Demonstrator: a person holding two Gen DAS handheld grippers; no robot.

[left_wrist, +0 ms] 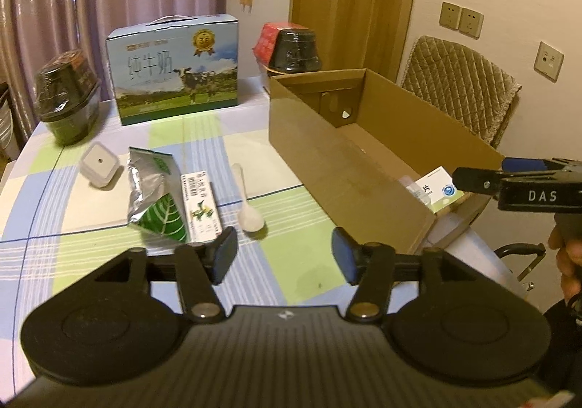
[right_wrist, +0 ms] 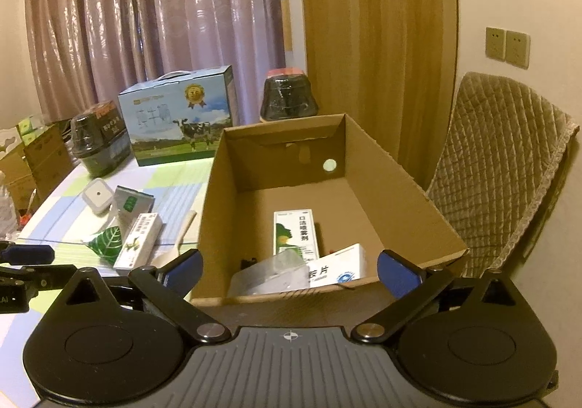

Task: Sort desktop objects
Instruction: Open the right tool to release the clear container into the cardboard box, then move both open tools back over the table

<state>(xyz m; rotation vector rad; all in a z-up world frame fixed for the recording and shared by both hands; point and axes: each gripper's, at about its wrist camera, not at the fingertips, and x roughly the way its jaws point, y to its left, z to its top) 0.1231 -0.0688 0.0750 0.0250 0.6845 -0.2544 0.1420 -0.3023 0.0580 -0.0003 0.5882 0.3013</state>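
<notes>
Tablecloth (left_wrist: 91, 262) bears spoon (left_wrist: 249, 211) just beyond left hand-held gripper (left_wrist: 283, 255).

On the checked tablecloth: one white spoon (left_wrist: 249, 206), one foil pouch (left_wrist: 154, 199), one slim medicine carton (left_wrist: 201, 206) and one small square white container (left_wrist: 99, 164). Behind them stand one milk gift box (left_wrist: 174, 70) and two black wrapped tubs (left_wrist: 67, 97) (left_wrist: 294, 50). Inside the single cardboard box (right_wrist: 411, 190) lie two cartons (right_wrist: 295, 233) (right_wrist: 340, 268) and one clear packet (right_wrist: 271, 275).
</notes>
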